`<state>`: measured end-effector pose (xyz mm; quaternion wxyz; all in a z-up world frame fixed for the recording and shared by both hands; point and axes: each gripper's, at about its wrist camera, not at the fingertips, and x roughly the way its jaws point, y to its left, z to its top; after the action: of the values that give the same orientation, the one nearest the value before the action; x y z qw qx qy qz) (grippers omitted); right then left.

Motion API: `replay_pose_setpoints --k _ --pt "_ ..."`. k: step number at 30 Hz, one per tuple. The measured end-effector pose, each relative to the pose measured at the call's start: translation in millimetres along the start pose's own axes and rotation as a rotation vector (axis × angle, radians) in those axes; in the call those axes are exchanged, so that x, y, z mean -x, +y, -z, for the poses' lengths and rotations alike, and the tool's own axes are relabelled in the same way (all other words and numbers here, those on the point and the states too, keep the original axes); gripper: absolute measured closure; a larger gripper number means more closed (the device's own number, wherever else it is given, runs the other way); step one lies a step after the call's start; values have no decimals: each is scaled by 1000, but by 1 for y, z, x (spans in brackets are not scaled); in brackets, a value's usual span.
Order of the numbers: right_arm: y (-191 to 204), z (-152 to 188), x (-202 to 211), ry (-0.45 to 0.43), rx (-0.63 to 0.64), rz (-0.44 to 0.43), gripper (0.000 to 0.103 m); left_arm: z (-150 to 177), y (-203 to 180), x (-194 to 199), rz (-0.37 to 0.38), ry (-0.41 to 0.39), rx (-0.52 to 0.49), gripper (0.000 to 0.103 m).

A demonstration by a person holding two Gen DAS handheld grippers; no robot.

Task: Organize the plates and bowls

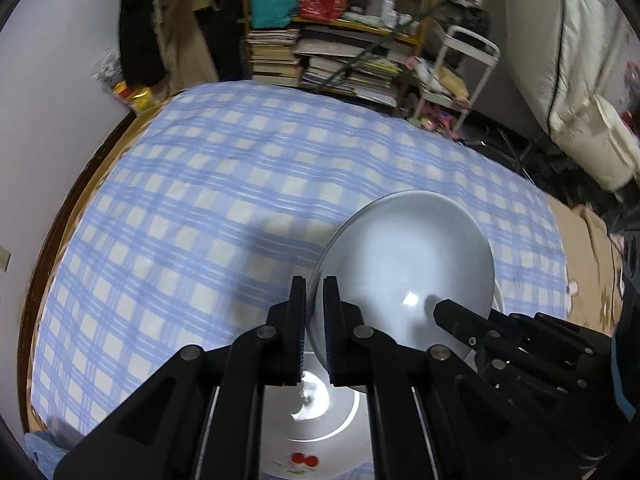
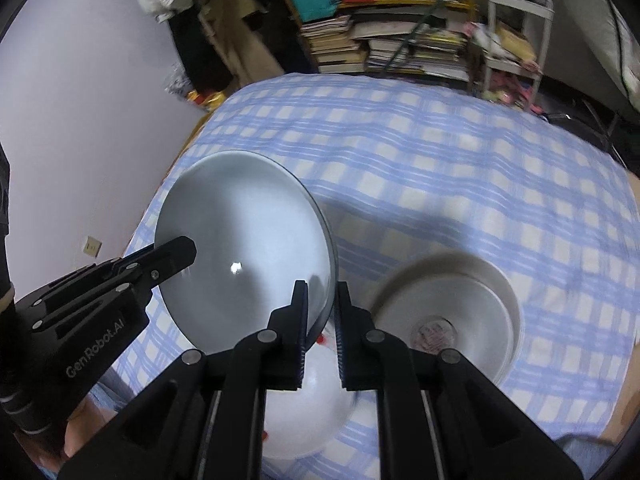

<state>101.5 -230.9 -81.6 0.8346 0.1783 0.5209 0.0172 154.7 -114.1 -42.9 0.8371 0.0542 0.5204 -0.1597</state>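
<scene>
Left wrist view: blue-and-white checked cloth covers the table, w/ a cluttered bookshelf of stacked books behind, pale wall at left, white padded bedding at right. A smooth, glossy, pale grey-white round plate is held tilted above the cloth; left gripper is clamped on its near-left rim, right gripper reaches in at the lower right edge. Below the jaws lies a white plate w/ red cherry print. Right wrist view: same checked cloth, shelf and wall; right gripper is pinched on the plate's right rim, left gripper bites the opposite edge. Under it sits a white bowl, and just right a deeper cream bowl, blurred
</scene>
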Motion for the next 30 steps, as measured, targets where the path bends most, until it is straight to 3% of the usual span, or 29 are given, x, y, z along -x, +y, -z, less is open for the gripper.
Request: replay_pose_setpoints --k 12,30 --pt "-56 21 41 -69 -75 42 89 15 -65 -6 35 38 -62 94" --pt "-104 50 10 -17 -144 22 89 32 -97 -41 20 114 -101 94"
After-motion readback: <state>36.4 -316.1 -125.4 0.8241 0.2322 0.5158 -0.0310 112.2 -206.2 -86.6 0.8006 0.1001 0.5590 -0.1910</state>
